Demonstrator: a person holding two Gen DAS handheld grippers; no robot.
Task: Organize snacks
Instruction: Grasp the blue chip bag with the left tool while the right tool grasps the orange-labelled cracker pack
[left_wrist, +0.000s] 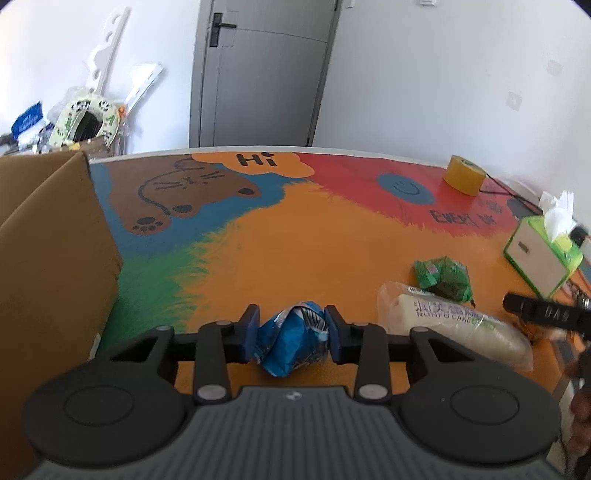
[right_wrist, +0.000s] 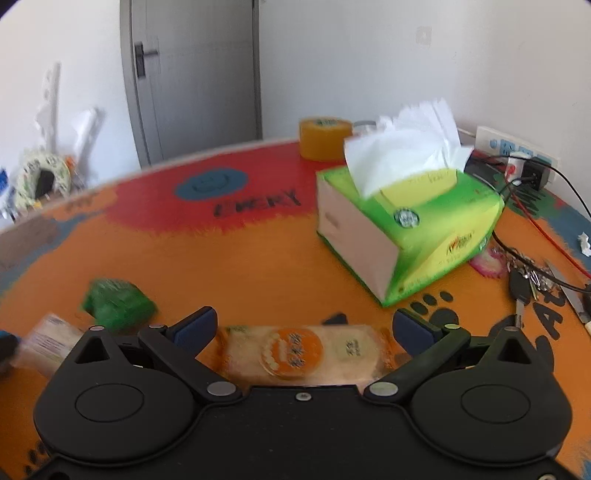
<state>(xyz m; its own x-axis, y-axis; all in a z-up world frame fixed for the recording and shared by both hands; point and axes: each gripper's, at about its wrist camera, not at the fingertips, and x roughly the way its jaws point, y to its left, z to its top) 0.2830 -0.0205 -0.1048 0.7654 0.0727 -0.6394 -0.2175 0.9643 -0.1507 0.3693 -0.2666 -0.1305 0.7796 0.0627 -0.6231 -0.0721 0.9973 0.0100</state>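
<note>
- Between the left tongs sits the blue packet, pinched from both sides by the blue pads; we hold it crumpled, seemingly just above the mat.
- To the left of these tongs stands the cardboard box, close by; we judge it the likely home for the snacks, so our step is to carry the packet over its wall and let go inside.
- We should lift clear of the box edge before swinging left, and keep the squeeze steady, since the foil is slick and could slip.
- To the right of the left tongs lie the cake and, just beyond it, the green packet, touching or nearly so.
- Right tongs stand wide, pads to either side of the orange cracker pack, which lies flat on the mat, crosswise between them.
- We cannot tell whether the pads touch it yet; the view is blurred.
- We should centre on the pack before closing, and close gently, as crackers break.
- Ahead and right of the right tongs the tissue box stands well clear of the pack.
</note>
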